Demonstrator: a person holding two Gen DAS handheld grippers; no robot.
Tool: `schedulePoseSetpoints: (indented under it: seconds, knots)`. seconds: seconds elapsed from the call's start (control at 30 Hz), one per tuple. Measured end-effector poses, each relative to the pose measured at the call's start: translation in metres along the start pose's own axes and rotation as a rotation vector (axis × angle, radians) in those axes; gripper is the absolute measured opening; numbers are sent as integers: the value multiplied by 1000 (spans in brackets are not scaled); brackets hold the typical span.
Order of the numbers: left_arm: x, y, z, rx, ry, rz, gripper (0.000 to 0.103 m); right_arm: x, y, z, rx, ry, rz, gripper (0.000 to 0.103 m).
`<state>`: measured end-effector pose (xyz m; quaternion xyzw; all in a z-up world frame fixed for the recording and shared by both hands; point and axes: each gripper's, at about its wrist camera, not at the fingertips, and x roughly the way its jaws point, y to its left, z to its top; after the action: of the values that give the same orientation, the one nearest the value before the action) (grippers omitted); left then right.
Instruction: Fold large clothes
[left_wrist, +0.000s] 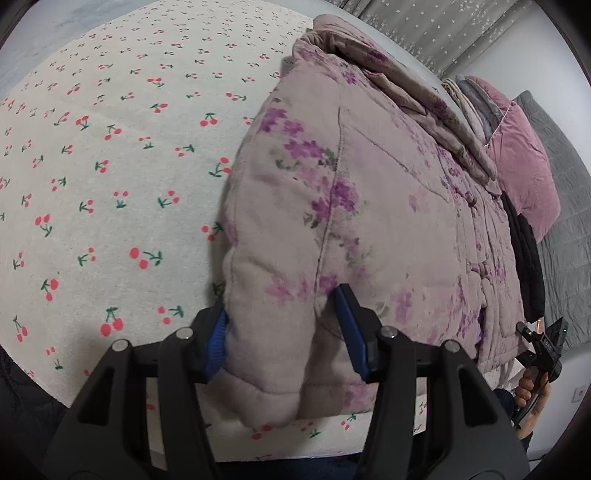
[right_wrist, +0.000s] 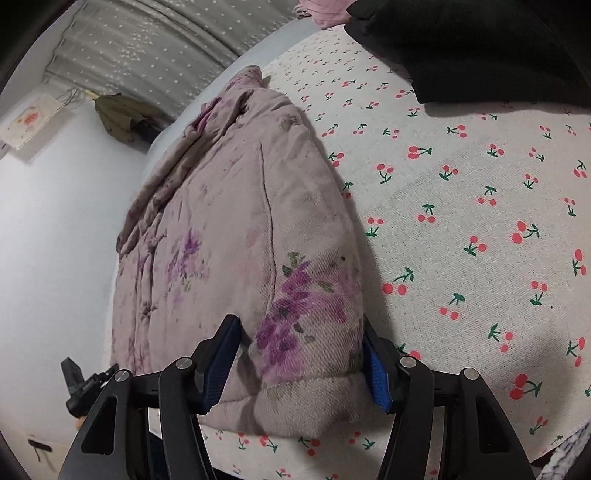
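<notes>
A padded pale-pink jacket with purple flowers (left_wrist: 369, 206) lies on a cherry-print sheet (left_wrist: 110, 166). My left gripper (left_wrist: 282, 306) is shut on the jacket's left bottom corner, blue pads (left_wrist: 218, 336) pressing thick fabric from both sides. My right gripper (right_wrist: 301, 332) is shut on the jacket's (right_wrist: 229, 221) right bottom corner near the bed's front edge. The right gripper also shows at the far right of the left wrist view (left_wrist: 543, 343), held by a hand. The left gripper shows at the lower left of the right wrist view (right_wrist: 79, 384).
A black garment (right_wrist: 480, 48) lies on the sheet (right_wrist: 480, 221) at the back right. A pink padded item (left_wrist: 521, 162), folded cloths (left_wrist: 469, 107) and a grey quilt (left_wrist: 565, 206) lie beyond the jacket. A starred curtain (right_wrist: 147, 40) and white wall (right_wrist: 44, 221) stand behind.
</notes>
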<state>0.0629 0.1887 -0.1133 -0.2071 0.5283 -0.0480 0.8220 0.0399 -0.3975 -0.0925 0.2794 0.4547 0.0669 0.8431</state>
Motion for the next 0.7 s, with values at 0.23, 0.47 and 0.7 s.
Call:
schedulePoseSetpoints:
  seconds: [0.23,0.47,0.7]
  knots:
    - [1,-9,0,1,-18,55,36,1,1,-1,2,-15,-7,59]
    - [7,-22,1,61,2,139,41,3,6,0,-26,-8,-36,38]
    - [11,-20,3,47,14,130,44,8,-2,2,-3,23,-6,39]
